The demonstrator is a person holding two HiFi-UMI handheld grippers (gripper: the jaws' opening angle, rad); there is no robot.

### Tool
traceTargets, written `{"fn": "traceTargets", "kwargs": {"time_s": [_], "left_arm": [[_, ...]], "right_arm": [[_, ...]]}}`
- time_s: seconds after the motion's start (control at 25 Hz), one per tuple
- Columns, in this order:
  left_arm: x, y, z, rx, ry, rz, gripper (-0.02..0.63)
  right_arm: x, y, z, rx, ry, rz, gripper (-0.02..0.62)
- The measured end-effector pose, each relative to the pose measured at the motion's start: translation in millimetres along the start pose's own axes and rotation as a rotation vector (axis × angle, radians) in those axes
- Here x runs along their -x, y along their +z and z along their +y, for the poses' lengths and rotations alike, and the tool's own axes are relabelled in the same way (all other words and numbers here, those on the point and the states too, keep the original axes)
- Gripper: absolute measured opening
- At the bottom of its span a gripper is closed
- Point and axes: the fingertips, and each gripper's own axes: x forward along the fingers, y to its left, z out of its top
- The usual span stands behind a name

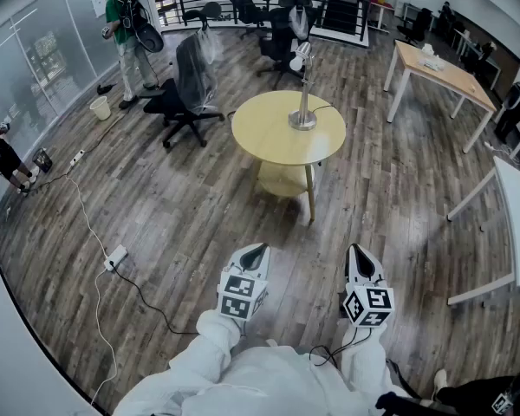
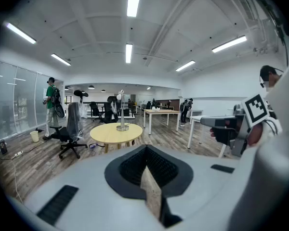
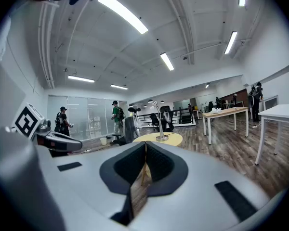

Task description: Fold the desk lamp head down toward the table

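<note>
Left gripper and right gripper, jaws pressed together, empty
Desk lamp stands on round table, well ahead

Wood floor pretty much everywhere ahead of me. Off to my left there's a black office chair with a plastic cover over its back, and past it a person in a green shirt standing near a pale bin. A white power strip with its cable lies on the floor. A long wooden desk sits far right.
</note>
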Motion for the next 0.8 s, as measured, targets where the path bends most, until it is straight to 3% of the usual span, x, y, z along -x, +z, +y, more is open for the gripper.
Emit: {"fn": "traceTargets", "kwargs": {"time_s": [0.48, 0.8], "left_arm": [[-15.5, -10.9, 35.3, 0.004, -0.038, 0.023, 0.000], [-45.9, -2.9, 57.8, 0.016, -0.029, 0.027, 0.001]], "right_arm": [[-24.5, -5.9, -11.4, -0.027, -0.072, -0.007, 0.012], [-63.8, 2.3, -22.8, -0.022, -0.068, -0.011, 0.012]]}}
